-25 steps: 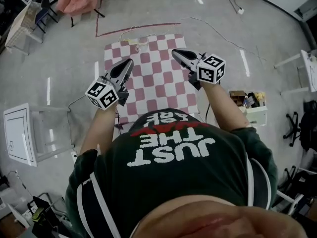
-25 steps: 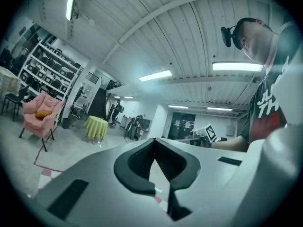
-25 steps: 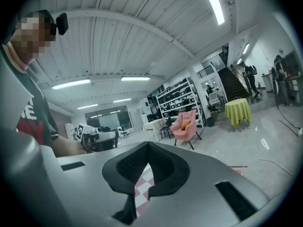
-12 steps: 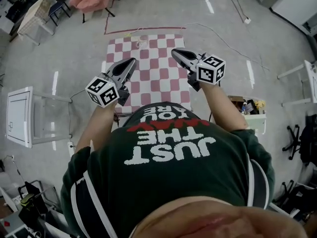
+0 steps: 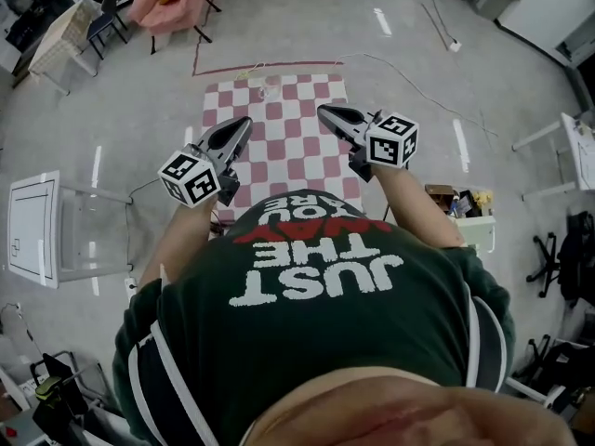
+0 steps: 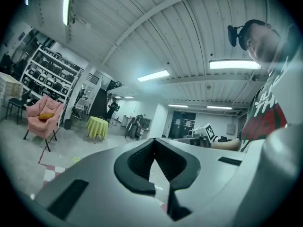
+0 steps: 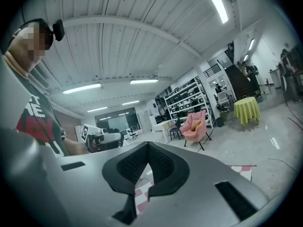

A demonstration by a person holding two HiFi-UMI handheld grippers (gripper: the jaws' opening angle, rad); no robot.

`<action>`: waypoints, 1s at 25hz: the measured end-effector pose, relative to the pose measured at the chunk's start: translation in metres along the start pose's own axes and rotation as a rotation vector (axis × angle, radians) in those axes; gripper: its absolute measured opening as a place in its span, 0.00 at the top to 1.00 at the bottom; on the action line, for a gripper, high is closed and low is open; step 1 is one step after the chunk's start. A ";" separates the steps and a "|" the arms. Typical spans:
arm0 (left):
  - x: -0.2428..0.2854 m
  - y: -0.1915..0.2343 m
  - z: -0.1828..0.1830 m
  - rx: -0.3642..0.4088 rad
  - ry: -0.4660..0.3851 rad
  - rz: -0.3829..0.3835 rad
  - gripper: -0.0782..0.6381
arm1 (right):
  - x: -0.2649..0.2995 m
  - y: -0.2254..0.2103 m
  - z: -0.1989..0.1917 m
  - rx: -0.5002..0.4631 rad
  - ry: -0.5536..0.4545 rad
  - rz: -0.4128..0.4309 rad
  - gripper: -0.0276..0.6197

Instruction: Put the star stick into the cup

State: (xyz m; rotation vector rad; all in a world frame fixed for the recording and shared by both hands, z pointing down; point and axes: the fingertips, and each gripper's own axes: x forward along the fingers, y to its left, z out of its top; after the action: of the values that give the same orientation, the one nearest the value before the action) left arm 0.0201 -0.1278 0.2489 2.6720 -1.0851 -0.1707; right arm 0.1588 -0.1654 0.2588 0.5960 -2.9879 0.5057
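Since the second before, the head view had swung to take in more of the far floor, while both tongs kept much the same pose above the pink-and-white checked cloth (image 5: 279, 147). The left gripper (image 5: 240, 128) hung over the cloth's left edge and the right gripper (image 5: 327, 112) over its right edge, well apart, both pointing toward the far edge.

Only the head view showed the small clear cup (image 5: 270, 86), standing at the middle of the far edge. Just left of it lay a small pale thing (image 5: 245, 76), too small to tell whether it was the star stick.

The gripper views tilted upward to the ribbed ceiling and strip lights. The left gripper (image 6: 154, 143) was clenched with nothing between its jaws, and so was the right gripper (image 7: 148, 145).

The gripper views also showed a pink armchair (image 6: 42, 117), a round table under a yellow-green cover (image 7: 246, 110) and white shelving (image 7: 182, 96).

The person's dark green printed shirt (image 5: 316, 314) hid the cloth's near edge. A white side table with small items (image 5: 465, 207) stood on the floor off the right edge.
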 end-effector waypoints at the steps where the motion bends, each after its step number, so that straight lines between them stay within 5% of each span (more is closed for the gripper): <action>1: -0.003 0.003 0.001 -0.002 -0.001 0.001 0.88 | 0.003 0.001 0.001 -0.004 -0.002 -0.001 0.91; 25: -0.009 0.014 -0.002 -0.029 -0.023 0.014 0.88 | 0.004 -0.001 -0.001 -0.038 0.021 -0.018 0.91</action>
State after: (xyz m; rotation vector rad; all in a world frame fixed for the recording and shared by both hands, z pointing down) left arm 0.0047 -0.1307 0.2543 2.6421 -1.0996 -0.2136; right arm 0.1554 -0.1672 0.2602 0.6095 -2.9626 0.4508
